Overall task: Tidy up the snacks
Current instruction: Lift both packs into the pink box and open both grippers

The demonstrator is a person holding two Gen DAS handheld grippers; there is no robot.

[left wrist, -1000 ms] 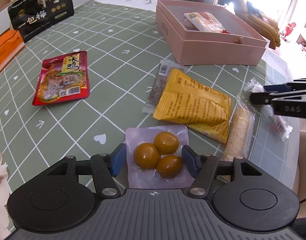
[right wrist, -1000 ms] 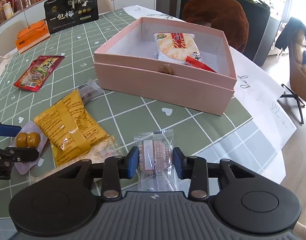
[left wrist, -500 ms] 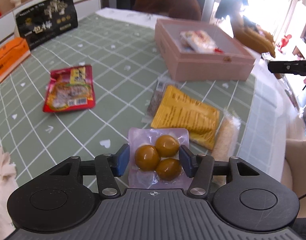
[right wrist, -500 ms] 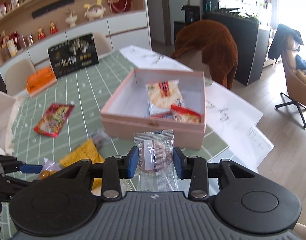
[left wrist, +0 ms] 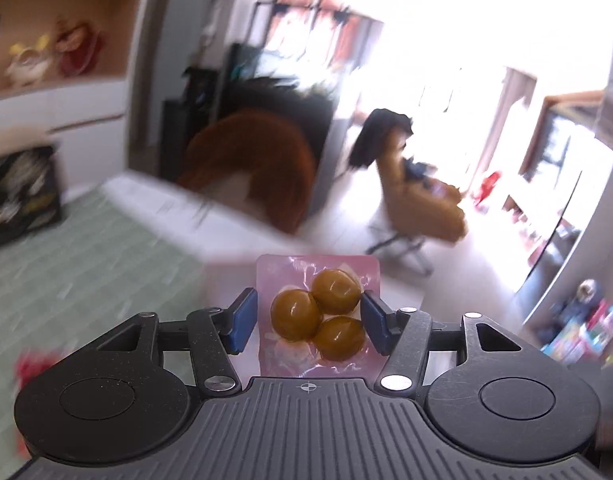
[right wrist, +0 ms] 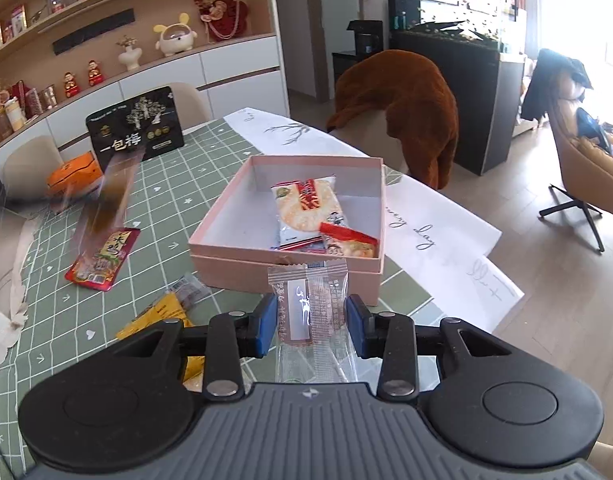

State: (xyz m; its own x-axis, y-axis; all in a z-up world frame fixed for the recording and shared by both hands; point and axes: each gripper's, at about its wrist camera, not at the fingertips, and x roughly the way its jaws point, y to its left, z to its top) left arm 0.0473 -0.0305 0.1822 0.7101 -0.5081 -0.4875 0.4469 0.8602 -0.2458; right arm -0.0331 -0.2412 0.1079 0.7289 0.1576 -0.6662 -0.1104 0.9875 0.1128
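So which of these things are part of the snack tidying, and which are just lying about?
Part of the job:
- egg pouch in the left gripper, whose jaws are opening
- clear wafer packet in the right gripper
- pink box
- red snack packet
- yellow packet

Just lying about:
- black gift box
- orange box
- shelf ornaments

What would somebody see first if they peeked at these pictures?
Probably the clear pouch of three shiny brown eggs, lifted between the left gripper's opening blue pads. Next, the open pink cardboard box on the green checked tablecloth, with the right gripper pinching a clear-wrapped snack bar just before it.
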